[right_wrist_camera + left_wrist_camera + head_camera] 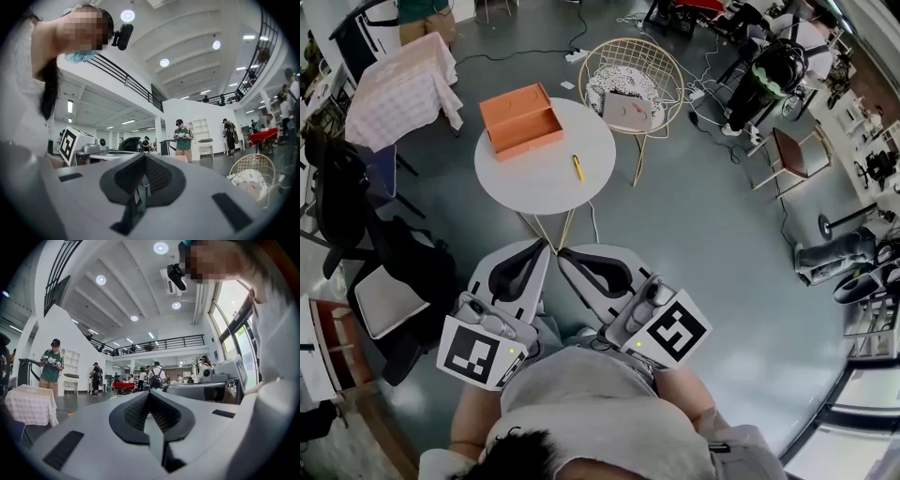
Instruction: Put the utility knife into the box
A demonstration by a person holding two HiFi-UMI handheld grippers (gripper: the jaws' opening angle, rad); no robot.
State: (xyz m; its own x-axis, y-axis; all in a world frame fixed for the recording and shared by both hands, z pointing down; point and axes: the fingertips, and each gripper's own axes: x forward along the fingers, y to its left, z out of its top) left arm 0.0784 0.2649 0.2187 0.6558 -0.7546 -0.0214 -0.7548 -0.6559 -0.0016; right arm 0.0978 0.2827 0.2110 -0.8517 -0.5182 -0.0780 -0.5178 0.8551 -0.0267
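An open orange box (522, 120) sits on the far left part of a round white table (546, 173). A yellow utility knife (577, 167) lies on the table right of the box, apart from it. Both grippers are held close to the person's body, well short of the table and pointing towards it. My left gripper (546, 247) is shut with nothing in it, its jaws meeting in a seam (149, 394). My right gripper (563, 253) is likewise shut and empty (143, 157). Neither gripper view shows the knife or the box.
A gold wire chair (630, 80) with a cushion stands right behind the table. A pink-cloth table (401, 89) is at the far left, and a black chair (394, 281) sits near my left side. Cables and chairs lie at the far right.
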